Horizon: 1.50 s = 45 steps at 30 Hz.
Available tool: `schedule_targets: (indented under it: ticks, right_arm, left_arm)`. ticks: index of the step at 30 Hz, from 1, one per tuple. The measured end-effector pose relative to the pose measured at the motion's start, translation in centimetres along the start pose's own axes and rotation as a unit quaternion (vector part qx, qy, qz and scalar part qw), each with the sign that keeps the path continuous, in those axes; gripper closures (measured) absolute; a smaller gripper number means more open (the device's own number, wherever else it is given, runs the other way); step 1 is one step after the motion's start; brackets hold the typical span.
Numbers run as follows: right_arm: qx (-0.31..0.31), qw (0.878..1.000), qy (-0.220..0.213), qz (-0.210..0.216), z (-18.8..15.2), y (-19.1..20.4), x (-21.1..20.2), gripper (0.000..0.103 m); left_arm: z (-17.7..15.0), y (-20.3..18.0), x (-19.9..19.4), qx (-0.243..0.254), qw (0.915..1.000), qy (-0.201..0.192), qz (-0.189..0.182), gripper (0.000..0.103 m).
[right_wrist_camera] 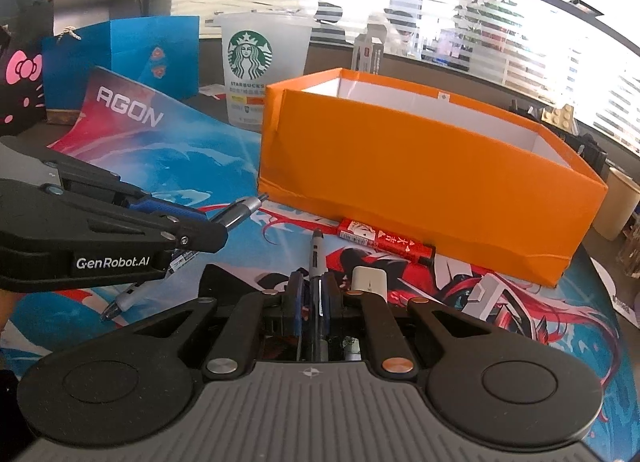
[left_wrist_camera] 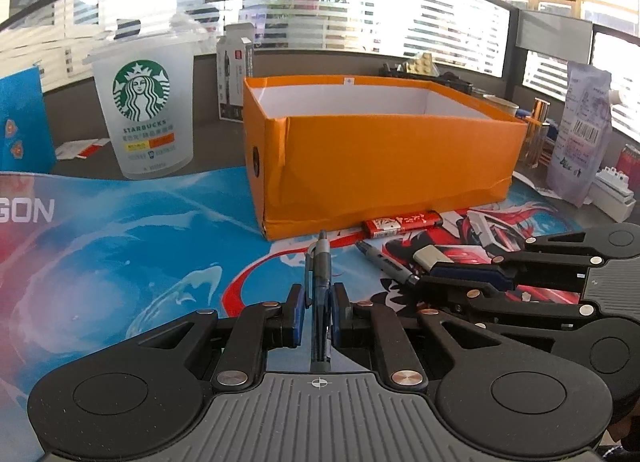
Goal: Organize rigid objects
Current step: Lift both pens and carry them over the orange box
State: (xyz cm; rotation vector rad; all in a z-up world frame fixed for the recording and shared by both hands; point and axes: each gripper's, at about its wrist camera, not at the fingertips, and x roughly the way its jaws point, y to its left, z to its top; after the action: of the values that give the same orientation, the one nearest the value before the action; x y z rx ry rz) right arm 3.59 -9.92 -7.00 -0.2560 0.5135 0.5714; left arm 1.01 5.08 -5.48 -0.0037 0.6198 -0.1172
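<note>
Left gripper (left_wrist_camera: pixel 319 314): held low and level, fingers clenched on a blue pen (left_wrist_camera: pixel 320 262) pointing toward the orange box (left_wrist_camera: pixel 384 158).
Right gripper (right_wrist_camera: pixel 314 298): low over the surface, fingers clamped on a grey marker (right_wrist_camera: pixel 317 254).
Hidden: both barrels' rear ends vanish between the fingers.
Nearby: red lighter (right_wrist_camera: pixel 386 242) against the box base, white object (right_wrist_camera: pixel 370 280) just beside the right fingers.

Two pens (left_wrist_camera: pixel 320 262) (right_wrist_camera: pixel 317 258), one box (left_wrist_camera: pixel 384 158), one cup (left_wrist_camera: pixel 144 106)

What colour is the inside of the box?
White inside, orange outside. The box lining shows best in the right wrist view, along its far walls.
</note>
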Motion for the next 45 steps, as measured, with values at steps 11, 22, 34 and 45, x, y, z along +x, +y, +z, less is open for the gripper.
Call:
schedule_targets:
  ticks: [11, 22, 34, 45]
  right_arm:
    - [0.041, 0.999, 0.012, 0.009, 0.2, -1.8, 2.1, 0.094]
    - [0.011, 1.0, -0.001, -0.002, 0.0, -0.9, 1.8, 0.094]
    - [-0.004, 0.999, -0.036, -0.014, 1.4, -0.9, -0.8, 0.094]
    - [-0.013, 0.997, -0.079, -0.012, 3.9, -1.5, -2.5, 0.094]
  left_arm:
    - [-0.1, 0.0, -0.3, -0.002, 1.0, 0.002, -0.006, 0.091]
    - [-0.1, 0.9, 0.1, -0.017, 0.9998, 0.009, -0.008, 0.091]
    - [1.4, 1.5, -1.0, -0.024, 0.9997, -0.006, -0.008, 0.091]
    - [4.1, 2.4, -3.0, -0.021, 0.9988, -0.039, 0.018, 0.091]
